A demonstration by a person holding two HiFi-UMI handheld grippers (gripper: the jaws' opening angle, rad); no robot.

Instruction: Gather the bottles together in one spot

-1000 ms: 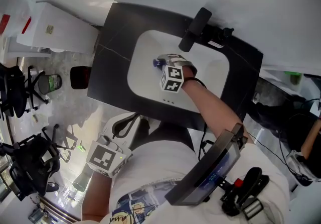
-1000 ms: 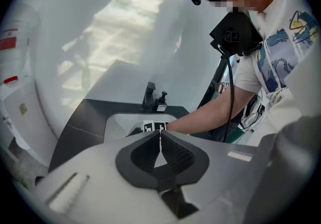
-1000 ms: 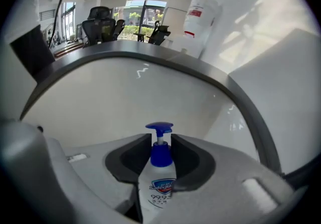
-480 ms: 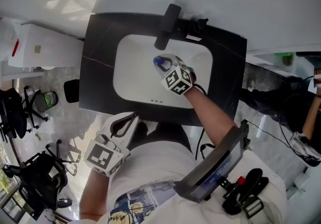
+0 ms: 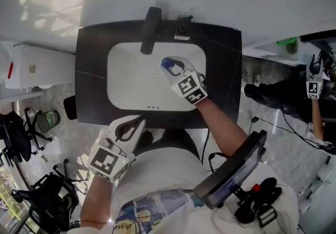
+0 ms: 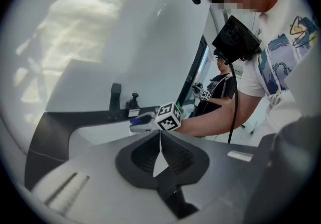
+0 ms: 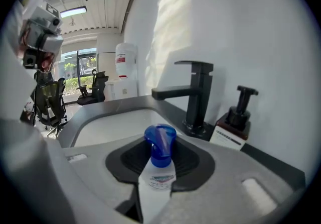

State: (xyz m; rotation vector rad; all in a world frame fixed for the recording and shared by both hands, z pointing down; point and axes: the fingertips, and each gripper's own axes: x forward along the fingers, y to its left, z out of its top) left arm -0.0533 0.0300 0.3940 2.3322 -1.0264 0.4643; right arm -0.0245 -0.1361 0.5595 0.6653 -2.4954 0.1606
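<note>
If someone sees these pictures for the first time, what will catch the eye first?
The white bottle with a blue cap stands out first, gripped by the right gripper over the white sink basin. Behind it rise the black faucet and, to its right, a dark soap pump. The left gripper is shut and empty, low by the front edge of the dark counter.

A dark bench [image 5: 224, 75] holds a white sink [image 5: 126, 81] sunk into its top. At its back edge stand a black tap [image 5: 151, 28] and, just beside it, a dark pump dispenser [image 7: 235, 120]
</note>
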